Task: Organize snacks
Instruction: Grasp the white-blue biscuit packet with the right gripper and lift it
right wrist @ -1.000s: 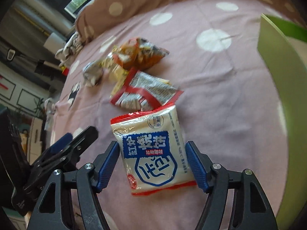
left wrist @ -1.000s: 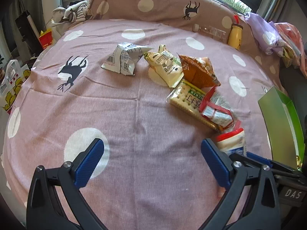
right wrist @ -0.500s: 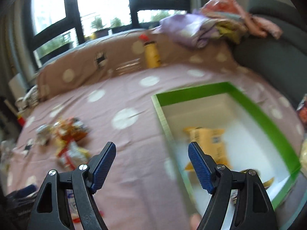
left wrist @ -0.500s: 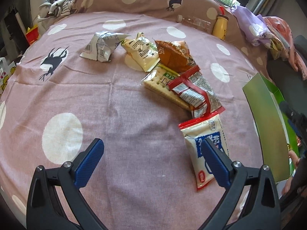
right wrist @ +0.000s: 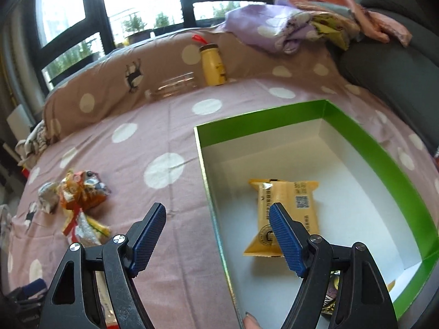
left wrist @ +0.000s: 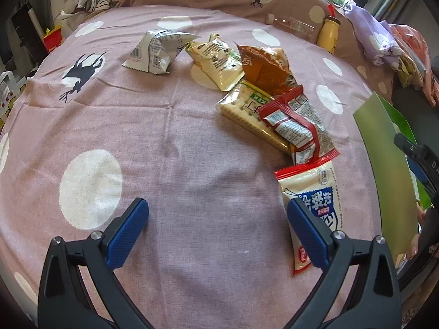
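Note:
Both my grippers hang over a pink dotted bedspread [left wrist: 164,137]. My left gripper [left wrist: 218,230] is open with nothing between its fingers. A white, blue and red packet [left wrist: 315,192] lies by its right finger. Beyond that sits a heap of snacks: a red-and-silver packet [left wrist: 296,126], a cracker pack [left wrist: 241,109], an orange bag [left wrist: 266,65], a pale yellow bag [left wrist: 216,60] and a silver bag [left wrist: 156,52]. My right gripper [right wrist: 216,235] is open and empty, straddling the left wall of a green box [right wrist: 370,142]. A yellow packet [right wrist: 285,205] lies inside the box.
A yellow bottle [right wrist: 212,65] and a clear bottle [right wrist: 175,85] lean against the dotted bolster at the back. Crumpled clothes [right wrist: 288,30] and a grey cushion [right wrist: 397,65] lie behind the box. A fingertip [right wrist: 251,320] shows at the box's near wall.
The white-and-blue packet that sat between my right gripper's fingers now lies on the bedspread. The right gripper has swung right and up over the green box. The left view has barely shifted.

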Motion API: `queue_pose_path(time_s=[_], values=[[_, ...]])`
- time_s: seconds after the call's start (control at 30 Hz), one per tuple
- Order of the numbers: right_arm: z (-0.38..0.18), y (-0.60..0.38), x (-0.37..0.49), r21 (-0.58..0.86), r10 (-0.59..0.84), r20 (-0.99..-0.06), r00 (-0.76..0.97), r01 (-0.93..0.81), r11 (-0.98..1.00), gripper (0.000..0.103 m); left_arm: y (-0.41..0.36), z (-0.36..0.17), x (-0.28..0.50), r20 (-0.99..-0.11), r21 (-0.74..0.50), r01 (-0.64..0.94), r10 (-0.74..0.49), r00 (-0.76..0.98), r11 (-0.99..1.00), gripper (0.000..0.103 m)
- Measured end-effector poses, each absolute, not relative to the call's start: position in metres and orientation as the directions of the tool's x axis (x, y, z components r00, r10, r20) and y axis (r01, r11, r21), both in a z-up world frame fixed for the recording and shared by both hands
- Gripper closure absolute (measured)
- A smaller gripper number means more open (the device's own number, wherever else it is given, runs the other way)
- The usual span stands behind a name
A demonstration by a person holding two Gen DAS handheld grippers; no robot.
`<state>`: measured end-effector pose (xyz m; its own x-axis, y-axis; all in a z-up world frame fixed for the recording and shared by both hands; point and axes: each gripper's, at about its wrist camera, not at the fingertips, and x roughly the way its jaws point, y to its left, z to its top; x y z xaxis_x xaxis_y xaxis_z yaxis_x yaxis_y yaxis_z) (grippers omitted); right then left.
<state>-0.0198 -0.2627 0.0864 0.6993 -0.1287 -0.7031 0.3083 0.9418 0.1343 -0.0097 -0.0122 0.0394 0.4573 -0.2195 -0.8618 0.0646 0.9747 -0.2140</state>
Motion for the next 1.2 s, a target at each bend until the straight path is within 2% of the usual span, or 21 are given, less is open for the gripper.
queue_pose_path(time_s=[0.17, 0.27, 0.37, 0.5, 0.6, 0.73, 0.8, 0.87, 0.9, 1.0, 1.07, 1.1, 1.17, 1.2], values=[[0.089, -0.240, -0.008, 0.110, -0.061, -0.700, 0.712, 0.191, 0.975, 0.025, -0.019, 0.044, -0.014, -0.844, -0.291, 0.091, -0.300, 0.445, 0.952, 0.003], [0.092, -0.231, -0.014, 0.097, -0.077, -0.702, 0.708, 0.201, 0.975, 0.025, -0.027, 0.045, -0.017, -0.841, -0.278, 0.121, -0.302, 0.448, 0.953, 0.003], [0.113, -0.220, -0.034, 0.091, -0.073, -0.651, 0.756, 0.174, 0.981, 0.025, -0.032, 0.039, -0.015, -0.852, -0.279, 0.124, -0.305, 0.425, 0.952, 0.009], [0.121, -0.211, -0.046, 0.225, 0.086, -0.644, 0.760, 0.081, 0.971, 0.025, -0.041, 0.036, -0.017, -0.857, -0.265, 0.141, -0.300, 0.419, 0.954, 0.012], [0.101, -0.208, -0.035, 0.354, 0.245, -0.703, 0.667, 0.030, 0.935, 0.025, -0.045, 0.037, -0.021, -0.851, -0.260, 0.157, -0.303, 0.429, 0.953, 0.020], [0.071, -0.197, -0.022, 0.402, 0.324, -0.760, 0.563, 0.016, 0.916, 0.025, -0.048, 0.036, -0.020, -0.846, -0.259, 0.168, -0.308, 0.435, 0.951, 0.030], [0.063, -0.194, -0.017, 0.435, 0.360, -0.770, 0.526, 0.020, 0.900, 0.029, -0.047, 0.037, -0.020, -0.840, -0.278, 0.170, -0.325, 0.434, 0.946, 0.040], [0.057, -0.192, -0.016, 0.487, 0.423, -0.764, 0.487, 0.004, 0.874, 0.041, -0.047, 0.036, -0.019, -0.829, -0.340, 0.167, -0.378, 0.413, 0.926, 0.050], [0.055, -0.193, -0.016, 0.512, 0.452, -0.750, 0.483, -0.008, 0.859, 0.043, -0.048, 0.035, -0.020, -0.824, -0.357, 0.172, -0.396, 0.406, 0.918, 0.053], [0.043, -0.196, -0.013, 0.529, 0.462, -0.759, 0.459, 0.021, 0.849, 0.043, -0.056, 0.036, -0.023, -0.824, -0.328, 0.196, -0.381, 0.419, 0.924, 0.054], [0.034, -0.196, -0.008, 0.524, 0.457, -0.779, 0.430, 0.046, 0.851, 0.044, -0.060, 0.036, -0.021, -0.815, -0.350, 0.221, -0.412, 0.408, 0.911, 0.058], [0.031, -0.194, -0.007, 0.524, 0.459, -0.783, 0.420, 0.047, 0.851, 0.046, -0.060, 0.035, -0.020, -0.811, -0.364, 0.225, -0.426, 0.401, 0.904, 0.059], [0.029, -0.189, -0.008, 0.549, 0.492, -0.768, 0.410, 0.026, 0.836, 0.058, -0.063, 0.035, -0.020, -0.804, -0.377, 0.229, -0.439, 0.400, 0.898, 0.065], [0.029, -0.186, -0.009, 0.546, 0.491, -0.770, 0.407, 0.022, 0.837, 0.059, -0.065, 0.037, -0.022, -0.801, -0.372, 0.236, -0.439, 0.406, 0.898, 0.066]])
